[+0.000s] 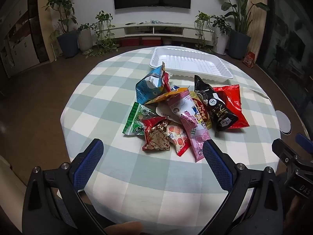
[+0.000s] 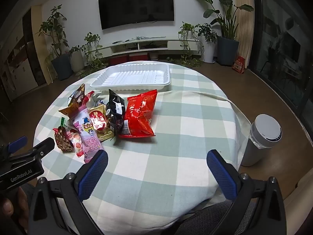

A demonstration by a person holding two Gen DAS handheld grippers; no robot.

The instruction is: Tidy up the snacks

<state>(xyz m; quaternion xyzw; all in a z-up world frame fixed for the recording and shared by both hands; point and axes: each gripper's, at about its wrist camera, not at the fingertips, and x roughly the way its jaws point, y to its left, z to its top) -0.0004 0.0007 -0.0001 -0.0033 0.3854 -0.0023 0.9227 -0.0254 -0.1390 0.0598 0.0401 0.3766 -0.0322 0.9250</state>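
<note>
Left wrist view, left to right: our left gripper (image 1: 152, 156) has its fingers (image 1: 89, 162) spread wide with nothing between them, hovering over the near part of the checked counter (image 1: 166, 186). The snack pile (image 1: 182, 109) sits mid-frame, just past the fingertips: green packet (image 1: 137, 121) at its left edge, red-brown packet (image 1: 156, 137) nearest us, blue bag (image 1: 149, 86) propped up behind, long pink packet (image 1: 192, 125) running toward our right finger, then black bag (image 1: 215, 105) lying on the red bag (image 1: 232, 105) at the right. The white tray (image 1: 191, 63) is upper centre, behind the pile, with nothing in it. Right wrist view: right gripper (image 2: 156, 168) also wide, nothing held, over bare cloth; the pile is left of centre, the tray upper centre. We judge nothing sorted yet. Best start is probably a loose outer item: red-brown packet for the left side, red bag for the right, pinching a crimped edge rather than the puffy middle. Overlaps are the snag: lifting the pink packet or the red bag may drag neighbours. Blue bag leans against the tray's near rim, so carry over it. White lidded canister (image 2: 262, 137) stands off the counter at the right edge, out of the way.
</note>
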